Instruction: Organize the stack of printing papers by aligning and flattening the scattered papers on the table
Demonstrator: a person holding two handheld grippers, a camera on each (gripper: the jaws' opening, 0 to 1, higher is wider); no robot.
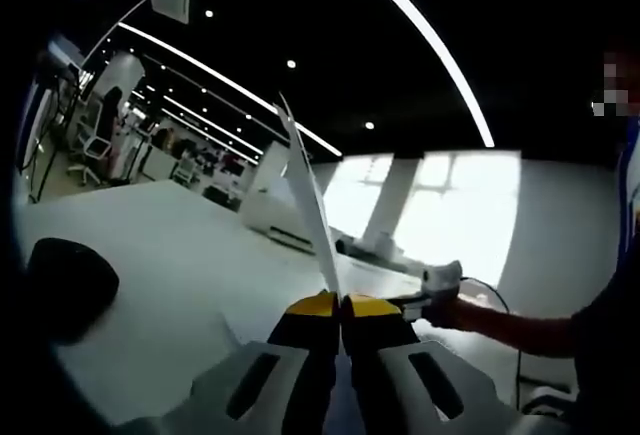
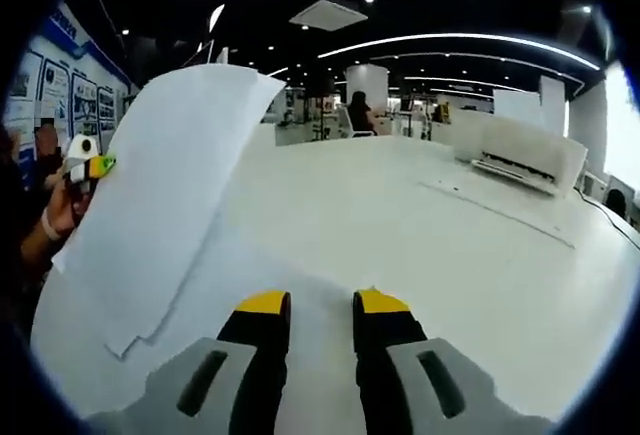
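Left gripper (image 1: 341, 305) is clamping its yellow-tipped jaws on the lower edge of the thin white printing paper sheets (image 1: 310, 200), holding them upright, edge-on, above the white table (image 1: 180, 255). Right gripper (image 2: 320, 305) is hovering with jaws apart, holding nothing, beside those sheets (image 2: 160, 245). Judgement: light, floppy, slippery stock; best pinched near an edge.

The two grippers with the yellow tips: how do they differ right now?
The left gripper has its jaws pressed together on the paper stack, which stands edge-on from its tips; the right gripper has its jaws apart with nothing between them. The left one lifts the paper off the table; the right one hangs over bare table beside the sheets. Both have yellow tips on black fingers.
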